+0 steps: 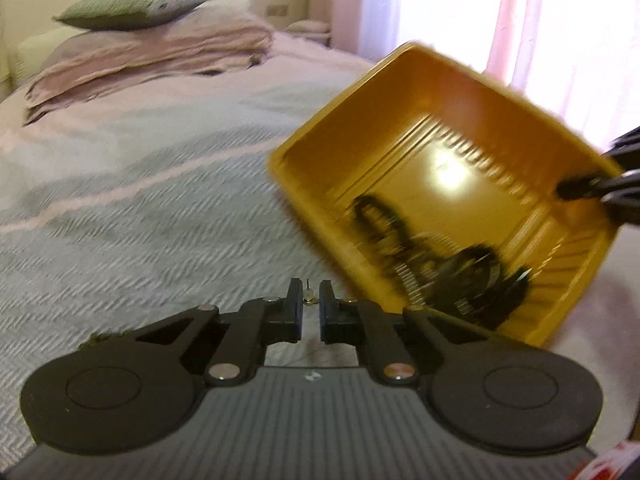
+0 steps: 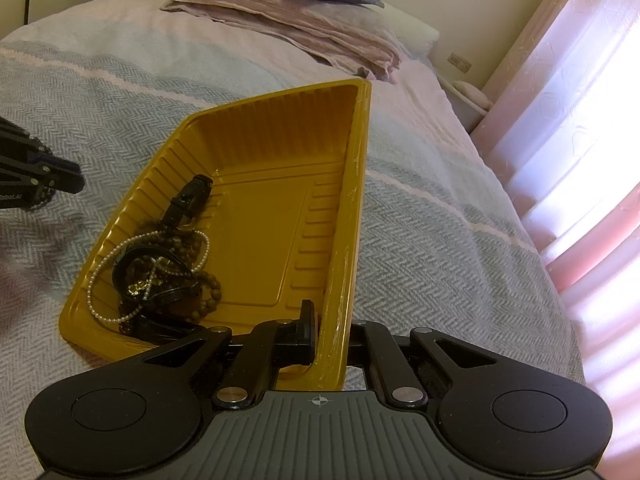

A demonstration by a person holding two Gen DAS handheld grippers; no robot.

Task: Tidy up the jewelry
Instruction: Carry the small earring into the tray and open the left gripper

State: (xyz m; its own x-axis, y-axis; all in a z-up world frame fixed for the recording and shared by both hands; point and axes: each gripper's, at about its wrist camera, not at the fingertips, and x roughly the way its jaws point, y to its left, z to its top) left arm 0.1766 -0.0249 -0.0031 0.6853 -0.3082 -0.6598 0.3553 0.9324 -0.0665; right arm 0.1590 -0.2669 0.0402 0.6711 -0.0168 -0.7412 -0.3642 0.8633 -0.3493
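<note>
Left gripper (image 1: 309, 305): jaws nearly closed, pinching a small earring (image 1: 309, 299) over the bedspread (image 1: 140, 208), just left of the tray (image 2: 224, 148).
Tray: yellow, tilted on the bedspread.
Jewelry (image 2: 160, 268): pearl strand, brown beads and black straps heaped at the tray's near left end.
Right gripper (image 2: 329, 320): clamped tight on the tray's right wall.

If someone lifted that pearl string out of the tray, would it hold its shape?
Probably not: the pearl string lies in loose loops, so it looks floppy. It is draped over the dark beads and strap, so it may snag them.
</note>
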